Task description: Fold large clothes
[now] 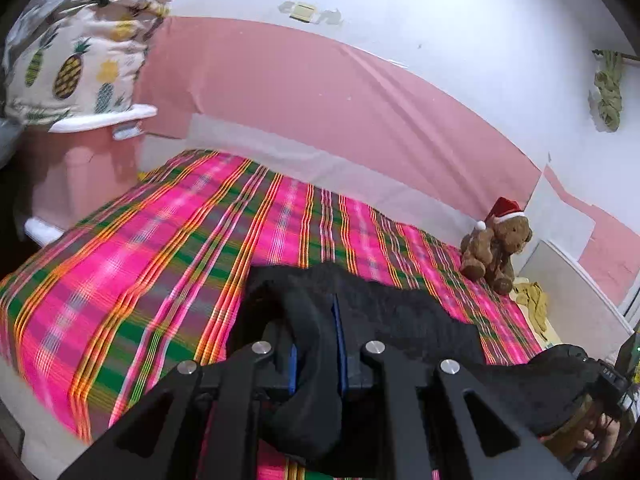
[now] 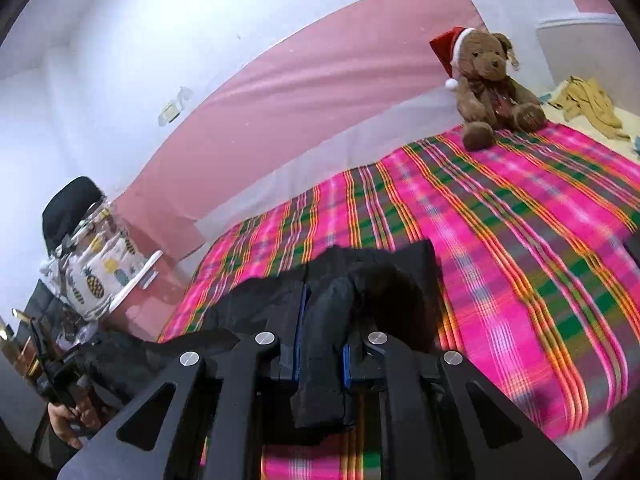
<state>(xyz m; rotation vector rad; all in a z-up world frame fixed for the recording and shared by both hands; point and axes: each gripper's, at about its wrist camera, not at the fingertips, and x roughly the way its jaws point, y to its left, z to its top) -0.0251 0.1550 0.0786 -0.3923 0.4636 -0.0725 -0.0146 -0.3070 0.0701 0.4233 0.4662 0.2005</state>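
Black garment; pink-green-orange plaid bedspread; brown teddy bear, red-white Santa hat; white pineapple-print cushion; pink and white wall; blue-padded black tongs.

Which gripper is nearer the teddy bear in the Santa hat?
Right. The right gripper, clamped on the black garment, has the teddy bear ahead to its right; the left gripper holds the other end, farther away.
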